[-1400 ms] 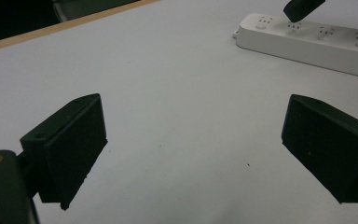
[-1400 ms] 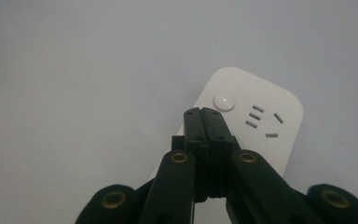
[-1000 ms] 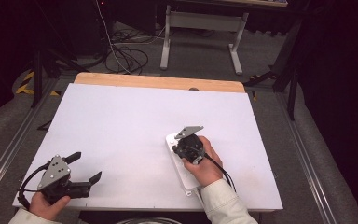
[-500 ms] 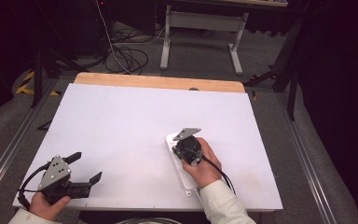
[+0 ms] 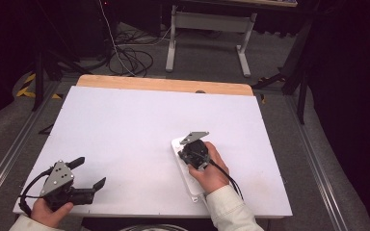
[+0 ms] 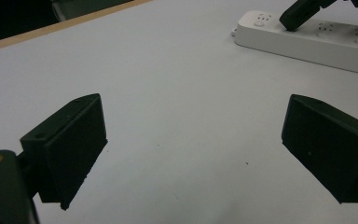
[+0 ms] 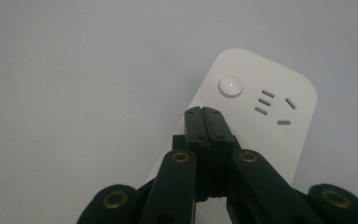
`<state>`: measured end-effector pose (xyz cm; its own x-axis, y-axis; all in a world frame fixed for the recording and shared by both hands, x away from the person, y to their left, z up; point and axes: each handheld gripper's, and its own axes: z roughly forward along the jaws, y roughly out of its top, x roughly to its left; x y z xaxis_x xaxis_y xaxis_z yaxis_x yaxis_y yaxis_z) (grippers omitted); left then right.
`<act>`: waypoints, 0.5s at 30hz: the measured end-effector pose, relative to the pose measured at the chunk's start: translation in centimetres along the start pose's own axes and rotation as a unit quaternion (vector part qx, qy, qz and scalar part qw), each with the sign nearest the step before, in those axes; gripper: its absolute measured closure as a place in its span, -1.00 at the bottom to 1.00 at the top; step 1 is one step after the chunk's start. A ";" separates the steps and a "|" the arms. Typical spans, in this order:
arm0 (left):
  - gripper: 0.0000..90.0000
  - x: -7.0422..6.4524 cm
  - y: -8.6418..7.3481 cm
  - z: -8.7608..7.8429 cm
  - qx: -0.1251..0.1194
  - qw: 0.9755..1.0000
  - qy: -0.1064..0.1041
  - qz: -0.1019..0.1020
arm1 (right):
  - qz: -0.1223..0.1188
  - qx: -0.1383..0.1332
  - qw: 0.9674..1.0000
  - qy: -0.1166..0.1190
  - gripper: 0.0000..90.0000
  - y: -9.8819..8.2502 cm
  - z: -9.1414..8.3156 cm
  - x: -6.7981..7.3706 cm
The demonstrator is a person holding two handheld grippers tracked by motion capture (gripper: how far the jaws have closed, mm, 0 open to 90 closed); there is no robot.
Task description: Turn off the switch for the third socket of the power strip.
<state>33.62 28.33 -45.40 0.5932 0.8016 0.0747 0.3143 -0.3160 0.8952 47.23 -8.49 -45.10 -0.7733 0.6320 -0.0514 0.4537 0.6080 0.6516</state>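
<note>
Right gripper view: your right gripper [image 7: 208, 112], pressed together, rests on the power strip [image 7: 279, 140]; your left gripper [image 6: 191, 154] is spread wide.

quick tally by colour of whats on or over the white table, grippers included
black: 2 - left gripper with jaws apart, right gripper with jaws shut, over the strip
white: 1 - power strip with a round button
total: 3
</note>
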 end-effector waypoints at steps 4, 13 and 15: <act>-0.85 0.0 0.0 0.0 0.000 1.000 0.000 0.000 | 0.000 0.002 1.000 -0.003 1.00 0.0 0.0 0.1; -0.85 0.0 0.0 0.0 0.000 1.000 0.000 0.000 | 0.003 0.001 1.000 0.002 1.00 0.0 0.0 0.0; -0.85 0.0 0.0 0.0 0.000 1.000 -0.001 0.002 | 0.004 0.000 1.000 0.000 1.00 -0.1 0.0 0.0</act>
<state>33.62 28.33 -45.39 0.5960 0.7994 0.0765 0.3125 -0.3187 0.8949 47.17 -8.51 -45.19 -0.7697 0.6367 -0.0459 0.4601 0.6032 0.6515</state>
